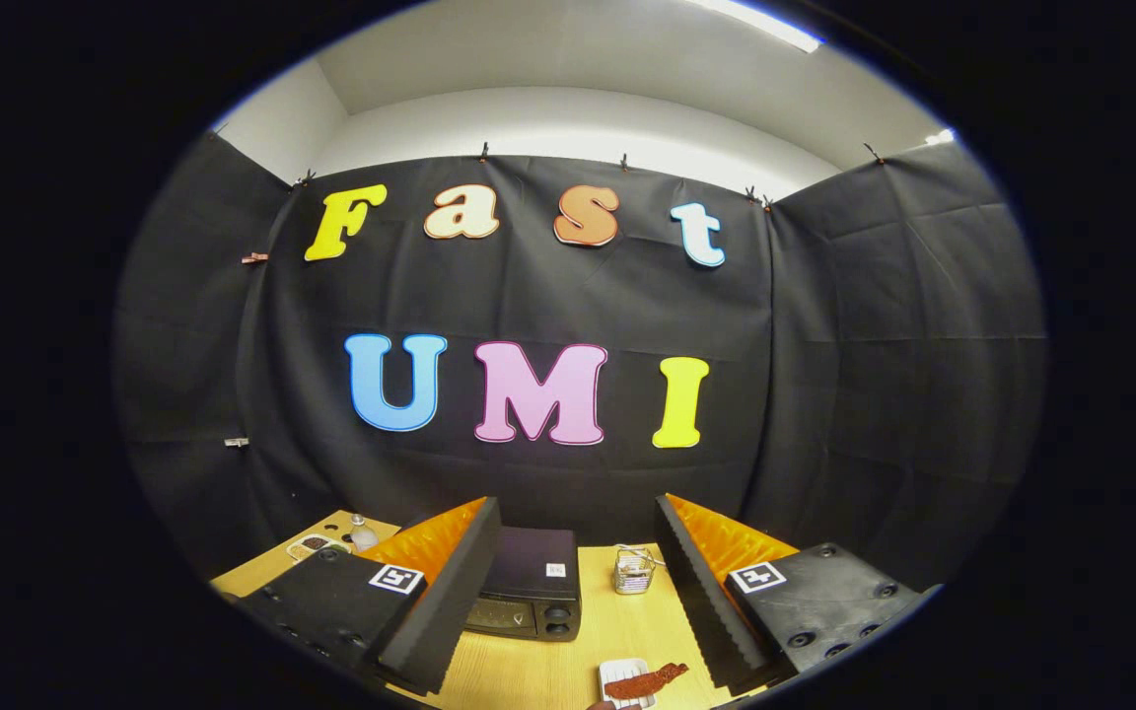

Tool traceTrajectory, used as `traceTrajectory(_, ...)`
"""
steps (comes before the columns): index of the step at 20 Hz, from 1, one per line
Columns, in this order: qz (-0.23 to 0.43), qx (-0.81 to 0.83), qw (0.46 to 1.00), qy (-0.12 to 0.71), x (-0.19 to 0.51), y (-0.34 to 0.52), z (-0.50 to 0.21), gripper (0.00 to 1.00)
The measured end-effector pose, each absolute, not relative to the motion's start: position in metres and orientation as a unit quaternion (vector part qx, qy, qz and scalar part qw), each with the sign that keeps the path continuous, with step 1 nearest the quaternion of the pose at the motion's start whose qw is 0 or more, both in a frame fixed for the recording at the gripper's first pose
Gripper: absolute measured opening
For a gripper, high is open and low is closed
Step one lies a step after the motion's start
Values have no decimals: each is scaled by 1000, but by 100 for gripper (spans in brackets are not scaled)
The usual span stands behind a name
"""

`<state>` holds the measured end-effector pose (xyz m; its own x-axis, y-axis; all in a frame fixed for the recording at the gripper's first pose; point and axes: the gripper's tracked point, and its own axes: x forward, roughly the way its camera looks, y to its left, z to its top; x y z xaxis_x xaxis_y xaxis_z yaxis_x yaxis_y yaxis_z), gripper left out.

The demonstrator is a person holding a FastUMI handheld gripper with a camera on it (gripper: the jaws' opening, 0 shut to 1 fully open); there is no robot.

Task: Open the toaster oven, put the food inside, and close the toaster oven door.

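We hold the hand-held gripper (578, 582) released and empty above the desk (529, 671), lining up on the closed toaster oven (529, 582) at lower centre.

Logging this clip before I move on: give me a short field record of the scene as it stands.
stage: start, nothing handled yet
gripper: jaws wide open, holding nothing
toaster oven: on the wooden table, between the fingers, door looks closed
food: reddish-brown piece on a small white plate, nearer than the oven
small wire basket: right of the oven
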<state>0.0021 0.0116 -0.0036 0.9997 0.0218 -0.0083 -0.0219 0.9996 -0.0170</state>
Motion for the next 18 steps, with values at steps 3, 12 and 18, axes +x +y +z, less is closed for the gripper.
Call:
traceTrajectory(3, 12, -1, 1000, 3, 5, 16, -4, 96)
traceTrajectory(12, 27, 7, 1000, 1, 26, 64, -21, 96)
traceTrajectory(18, 49, 12, 999, 15, 60, 129, -68, 97)
